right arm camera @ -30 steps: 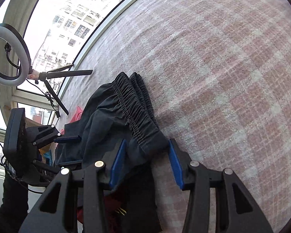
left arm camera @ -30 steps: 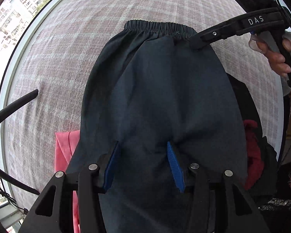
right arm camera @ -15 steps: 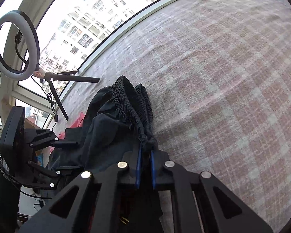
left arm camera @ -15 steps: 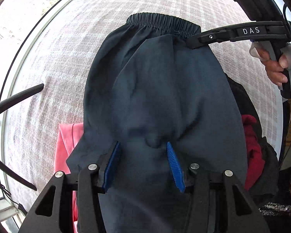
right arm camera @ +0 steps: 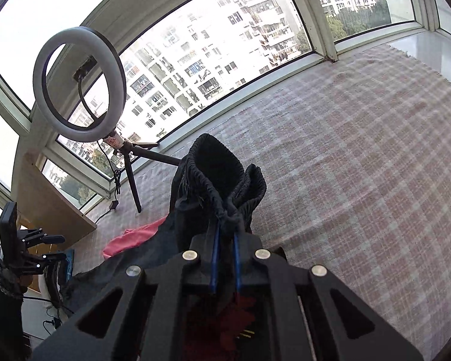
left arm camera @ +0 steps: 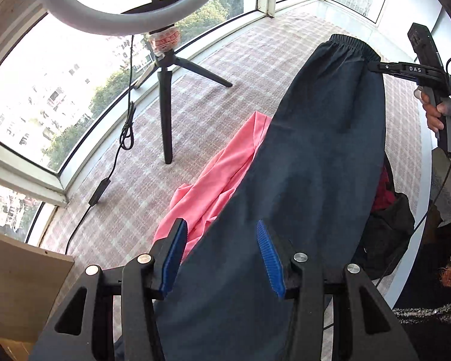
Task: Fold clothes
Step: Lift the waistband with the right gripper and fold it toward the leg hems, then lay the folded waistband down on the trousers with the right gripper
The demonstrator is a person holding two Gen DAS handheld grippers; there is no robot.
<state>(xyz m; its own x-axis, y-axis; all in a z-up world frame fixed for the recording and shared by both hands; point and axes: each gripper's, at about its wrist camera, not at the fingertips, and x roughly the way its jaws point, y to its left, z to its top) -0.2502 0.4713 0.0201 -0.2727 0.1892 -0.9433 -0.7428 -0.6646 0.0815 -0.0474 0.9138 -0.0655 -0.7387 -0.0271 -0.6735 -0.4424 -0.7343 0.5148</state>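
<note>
Dark navy trousers [left arm camera: 321, 162] with an elastic waistband hang stretched in the air over the checked cloth. My right gripper [right arm camera: 225, 234] is shut on the bunched waistband [right arm camera: 225, 177]; in the left wrist view it [left arm camera: 372, 66] holds the waistband's right corner. My left gripper [left arm camera: 222, 249] is open, its blue pads either side of the trouser fabric lower down, without pinching it. In the right wrist view the left gripper [right arm camera: 49, 248] shows at the far left.
A pink garment [left arm camera: 222, 168] lies on the pink checked cloth [right arm camera: 360, 165] beside the trousers. A ring light on a tripod [left arm camera: 165, 111] stands near the window, its cable trailing. Red and black clothes [left arm camera: 388, 204] lie heaped at the right. A wooden board [right arm camera: 48, 192] leans left.
The right gripper closed on the waistband and lifted the trousers up off the cloth. The left gripper rose and tilted up too, staying open around the fabric.
</note>
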